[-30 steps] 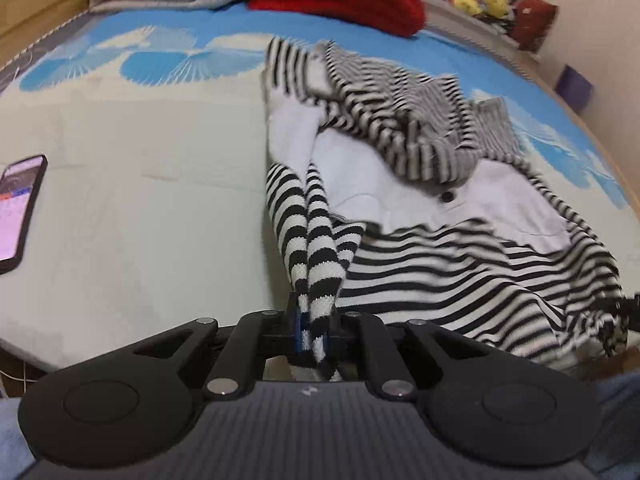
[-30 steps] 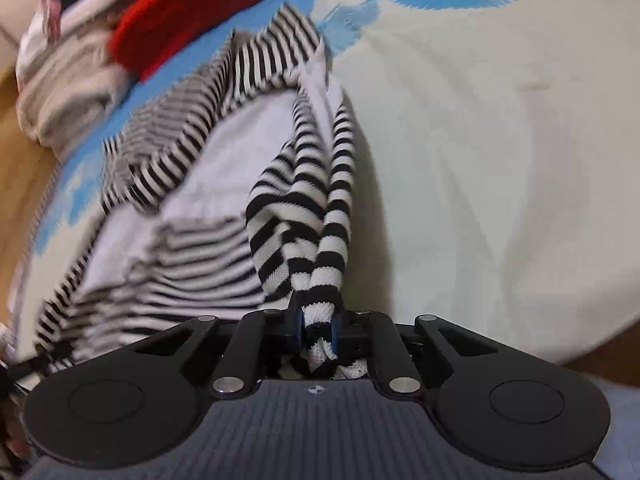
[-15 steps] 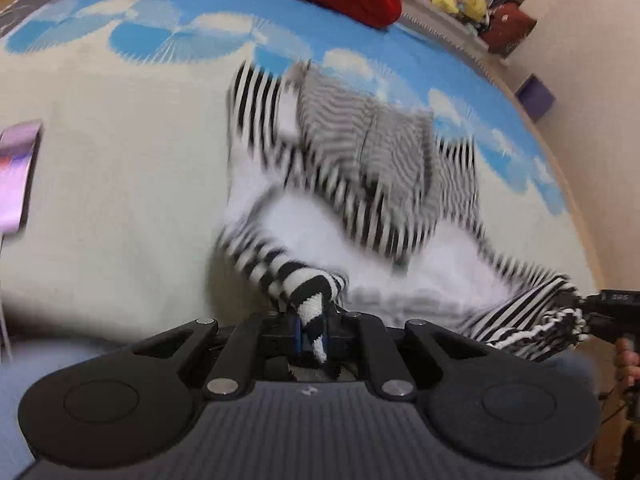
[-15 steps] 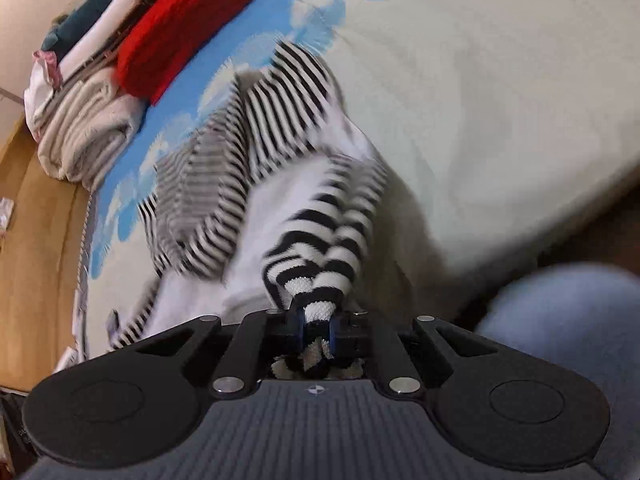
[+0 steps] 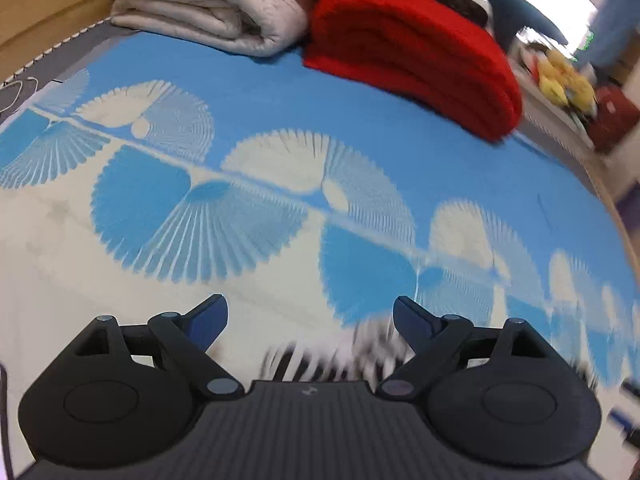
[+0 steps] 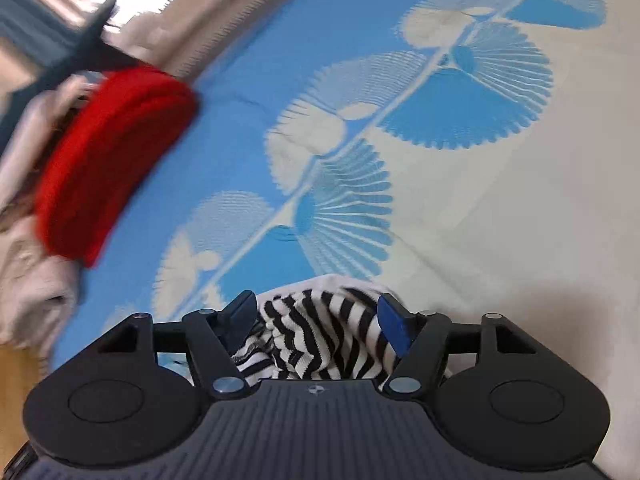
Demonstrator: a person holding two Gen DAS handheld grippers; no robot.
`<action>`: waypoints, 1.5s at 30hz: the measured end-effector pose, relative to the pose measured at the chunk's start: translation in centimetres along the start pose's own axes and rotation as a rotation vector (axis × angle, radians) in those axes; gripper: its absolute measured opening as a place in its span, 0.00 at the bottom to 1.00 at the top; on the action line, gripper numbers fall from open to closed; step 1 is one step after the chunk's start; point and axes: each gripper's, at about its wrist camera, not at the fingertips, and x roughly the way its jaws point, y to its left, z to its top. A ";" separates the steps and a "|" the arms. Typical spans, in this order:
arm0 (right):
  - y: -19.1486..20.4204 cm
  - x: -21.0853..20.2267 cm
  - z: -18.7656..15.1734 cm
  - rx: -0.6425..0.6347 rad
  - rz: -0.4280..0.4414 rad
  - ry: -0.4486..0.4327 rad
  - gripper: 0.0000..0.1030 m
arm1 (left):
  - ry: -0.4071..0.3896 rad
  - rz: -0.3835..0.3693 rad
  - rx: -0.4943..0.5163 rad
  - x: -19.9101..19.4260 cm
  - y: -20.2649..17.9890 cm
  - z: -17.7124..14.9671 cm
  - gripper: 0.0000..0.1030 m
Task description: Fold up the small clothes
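Bed sheet (image 5: 280,92) bare ahead. Left gripper (image 5: 310,314) and right gripper (image 6: 316,314) both opening; striped garment (image 6: 320,336) lies loose between each at 6 o'clock, unclamped. Risk: released cloth bunches, spoiling the fold.

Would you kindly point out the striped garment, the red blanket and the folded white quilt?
striped garment (image 6: 320,336): right wrist view, bunched fabric between the fingers.
red blanket (image 5: 412,64): left wrist view, top of the folded stack.
white quilt (image 5: 208,4): left wrist view, middle of its folds.
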 end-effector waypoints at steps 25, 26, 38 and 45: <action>5.6 6.3 -7.2 -0.842 -0.021 -0.154 0.11 | -0.063 -0.175 0.250 5.4 -4.3 -7.3 0.07; 5.7 5.4 -6.5 -0.790 0.019 -0.167 0.10 | -0.089 -0.183 0.264 4.4 -4.4 -7.1 0.07; 4.3 11.1 -1.3 -0.519 -0.103 -0.131 0.09 | -0.116 -0.068 0.156 8.9 -2.9 -4.6 0.07; 6.2 9.2 -0.7 -0.559 -0.078 -0.252 0.09 | -0.212 -0.065 0.171 6.7 -3.1 -4.1 0.08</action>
